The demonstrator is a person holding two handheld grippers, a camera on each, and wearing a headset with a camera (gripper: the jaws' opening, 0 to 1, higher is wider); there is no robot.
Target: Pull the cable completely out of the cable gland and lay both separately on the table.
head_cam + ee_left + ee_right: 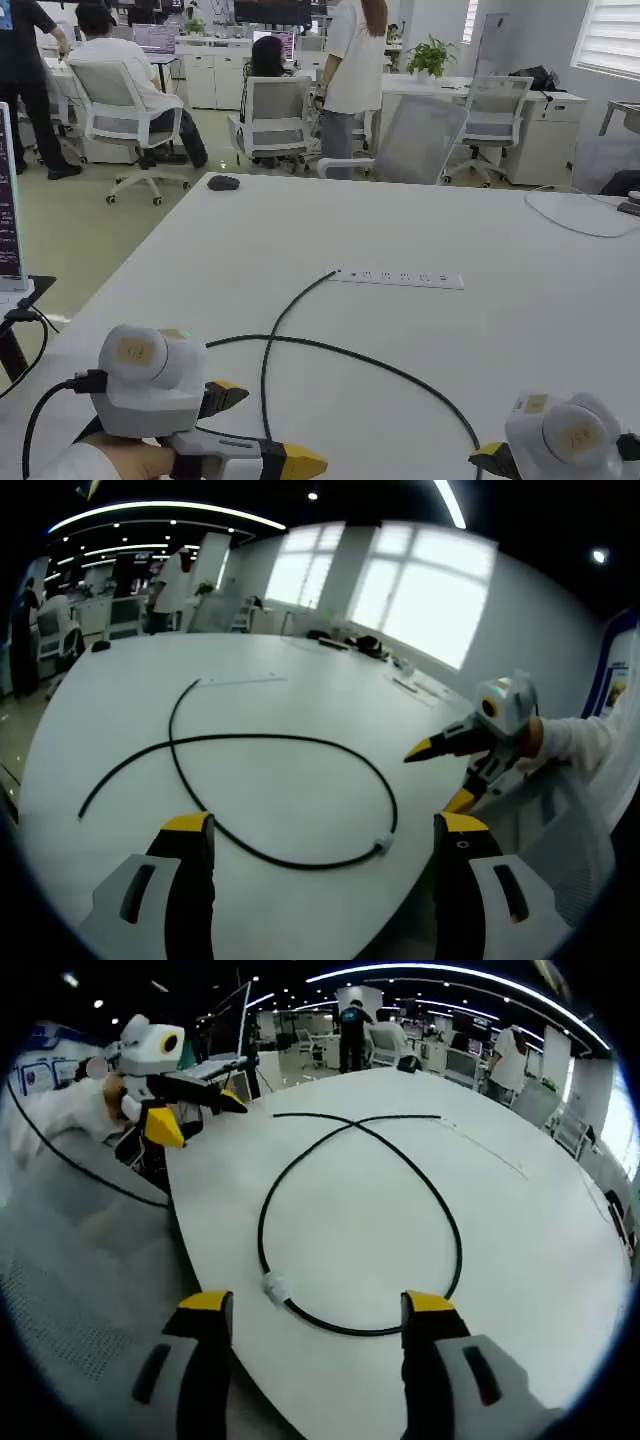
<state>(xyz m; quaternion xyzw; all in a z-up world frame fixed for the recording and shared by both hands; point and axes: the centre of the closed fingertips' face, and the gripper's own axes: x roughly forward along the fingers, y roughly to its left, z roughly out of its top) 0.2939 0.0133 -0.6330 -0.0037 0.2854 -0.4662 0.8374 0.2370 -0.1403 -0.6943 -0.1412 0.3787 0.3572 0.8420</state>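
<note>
Both your left fingers (188, 828) and right fingers (206, 1304) stand wide, holding nothing. The gland (273, 1287) sits on the end of the cable (280, 738), lying on the counter (520, 330) close to its near edge, just ahead of the right fingers. It is small, and a clumsy pinch could knock it over the edge. Pull with the gland unclamped and the crossed loop may simply drag or snag.

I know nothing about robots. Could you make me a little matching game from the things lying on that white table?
1 cable
2 cable gland
3 power strip
4 computer mouse

A small, white, threaded on the cable's loop
B black, looped across itself
C dark, near the table's far edge
D white, long, with a row of sockets

Pairs: 1-B, 2-A, 3-D, 4-C
</note>
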